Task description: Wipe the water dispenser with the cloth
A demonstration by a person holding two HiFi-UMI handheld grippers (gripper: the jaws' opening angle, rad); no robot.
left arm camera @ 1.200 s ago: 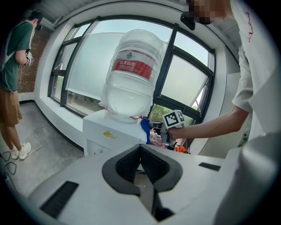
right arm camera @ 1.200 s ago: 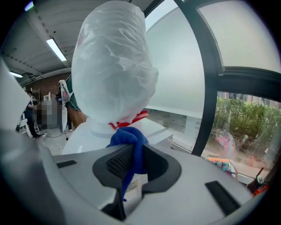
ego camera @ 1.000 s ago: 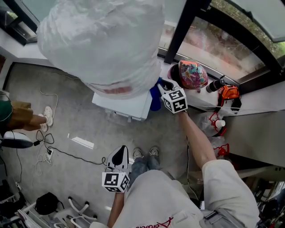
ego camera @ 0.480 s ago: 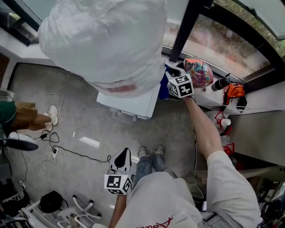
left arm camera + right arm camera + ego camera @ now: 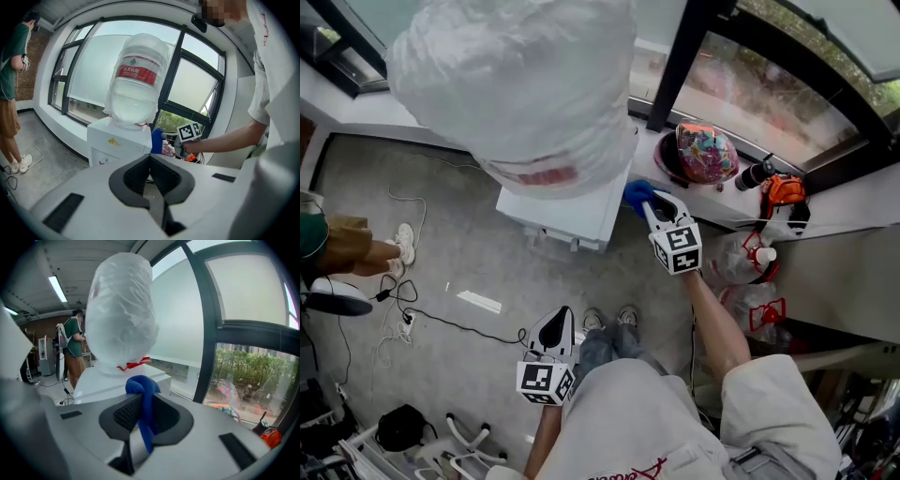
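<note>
The right claw has pulled back toward the person: half a second ago it was pushed in deep along the dispenser's right flank, close to the window post, and now it sits at the front right corner. It pinches the blue cloth, which sticks out past the jaw tips and lies against or just beside that corner; I cannot tell which. That reads as one stroke along the right side just finished, out and back. The top, the front and the left side are likely still to do.

The left claw hangs low by the person's legs, well apart from the dispenser, its jaws pressed together on nothing. It has barely moved over the last second.

Room is tight on the right. The sill runs just beside that flank, with a colourful helmet-like thing on it near the cloth, and the post stands behind. A wide swing there could knock the helmet-like thing. The bagged bottle sits on the top and leaves only a rim of white around its neck, so the cloth will have to work round it. The front and left face open floor, with only cables and a bystander's feet off to the left.
</note>
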